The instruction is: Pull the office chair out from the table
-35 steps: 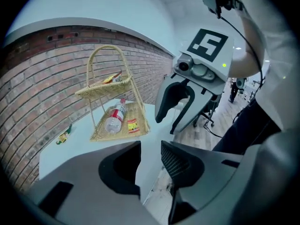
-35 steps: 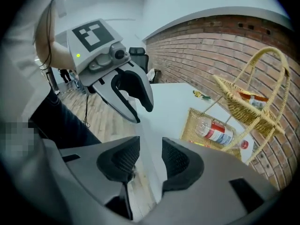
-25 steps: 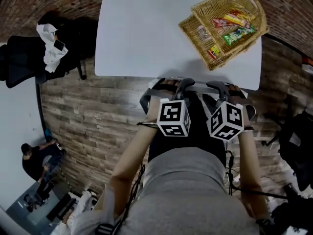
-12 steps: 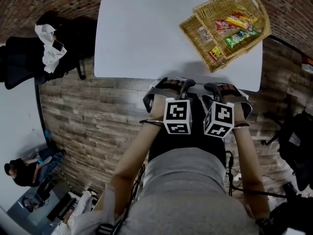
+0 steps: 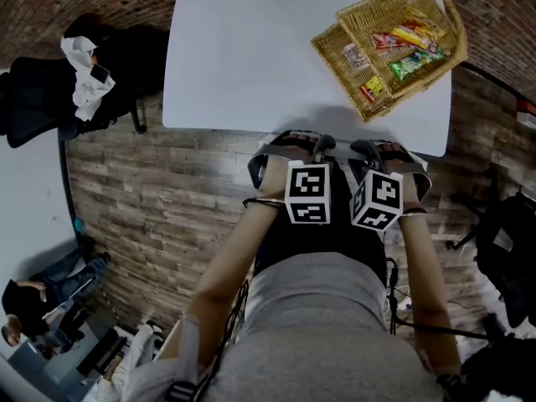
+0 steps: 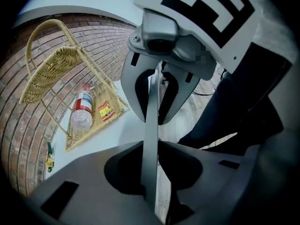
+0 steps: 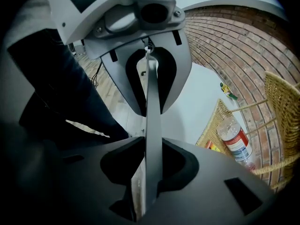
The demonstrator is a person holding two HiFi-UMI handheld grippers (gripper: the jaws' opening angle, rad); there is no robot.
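Office chair point(image 6: 151, 139) (dark back, thin grey top rail) sits tucked in at the near edge of the white table point(image 5: 251, 57). Left gripper point(image 5: 289, 153) and right gripper point(image 5: 387, 156) both have jaws closing on that rail, roughly half open, pads against it. Versus a second ago, the marker cubes sit closer together and the chair hasn't moved.
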